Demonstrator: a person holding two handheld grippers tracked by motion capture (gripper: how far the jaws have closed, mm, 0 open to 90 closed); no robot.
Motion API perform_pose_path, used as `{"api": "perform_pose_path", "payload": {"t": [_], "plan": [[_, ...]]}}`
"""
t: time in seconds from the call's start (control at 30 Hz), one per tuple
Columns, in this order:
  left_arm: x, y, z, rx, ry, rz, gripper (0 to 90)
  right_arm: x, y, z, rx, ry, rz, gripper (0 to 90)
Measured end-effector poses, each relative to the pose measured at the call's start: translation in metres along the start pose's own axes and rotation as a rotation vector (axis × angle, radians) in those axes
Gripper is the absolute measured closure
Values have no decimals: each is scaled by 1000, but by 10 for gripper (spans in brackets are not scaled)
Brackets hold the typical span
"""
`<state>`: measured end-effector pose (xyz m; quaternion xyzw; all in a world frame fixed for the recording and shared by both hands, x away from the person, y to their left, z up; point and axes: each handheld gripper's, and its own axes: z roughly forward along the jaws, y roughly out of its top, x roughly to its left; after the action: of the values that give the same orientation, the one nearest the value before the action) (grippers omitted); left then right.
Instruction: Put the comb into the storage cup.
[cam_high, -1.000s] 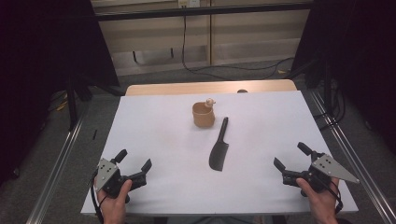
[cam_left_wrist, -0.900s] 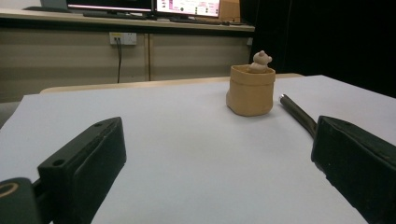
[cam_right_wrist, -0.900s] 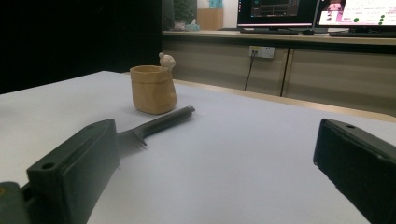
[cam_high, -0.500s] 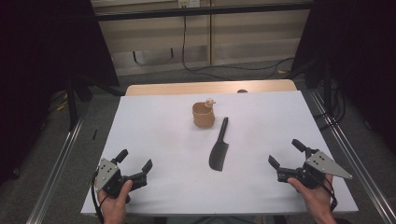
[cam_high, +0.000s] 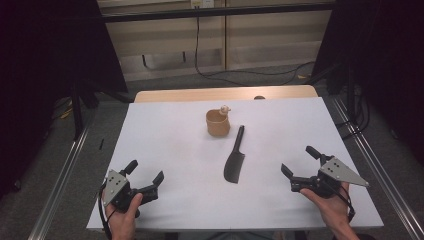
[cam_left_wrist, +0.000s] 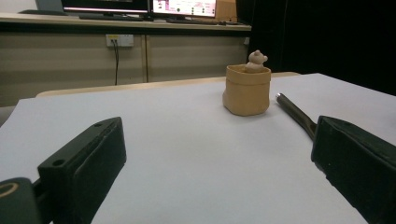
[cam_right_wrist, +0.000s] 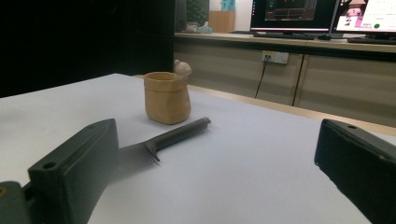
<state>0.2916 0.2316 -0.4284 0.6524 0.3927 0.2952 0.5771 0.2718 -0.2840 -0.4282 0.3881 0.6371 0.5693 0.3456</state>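
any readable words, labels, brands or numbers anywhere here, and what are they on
None can be read.
Monitors behind the table: text on screen too small and blurred.
Tan cup, black comb, left gripper and right gripper: no print visible.

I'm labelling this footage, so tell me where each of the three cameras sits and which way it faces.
High view: above the near side, looking forward and down on the table; both hands with left gripper and right gripper.
Left gripper view: low on the table, facing the cup; its open jaws.
Right gripper view: low, facing the comb; its open jaws.
Shared: cup and comb.
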Motion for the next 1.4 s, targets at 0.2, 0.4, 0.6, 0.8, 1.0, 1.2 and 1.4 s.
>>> {"api": "perform_pose_path", "payload": {"t": [0.2,0.4,0.6,0.8,1.0,1.2,1.4], "plan": [[-1,0,0,6,-4,9,32,2,1,11,4,20,1,5],[-1,0,1,1,-4,7,32,1,4,17,-9,19,10,10],[-1,0,2,-1,-6,5,32,2,7,27,-2,26,12,11],[-2,0,2,0,-9,7,32,2,10,38,3,36,9,12],[-2,0,2,8,-11,22,32,1,14,49,9,36,12,12],[-1,0,3,1,-11,6,32,1,16,59,15,40,1,12],[-1,1,3,1,-14,12,32,0,20,68,13,39,-10,15]]}}
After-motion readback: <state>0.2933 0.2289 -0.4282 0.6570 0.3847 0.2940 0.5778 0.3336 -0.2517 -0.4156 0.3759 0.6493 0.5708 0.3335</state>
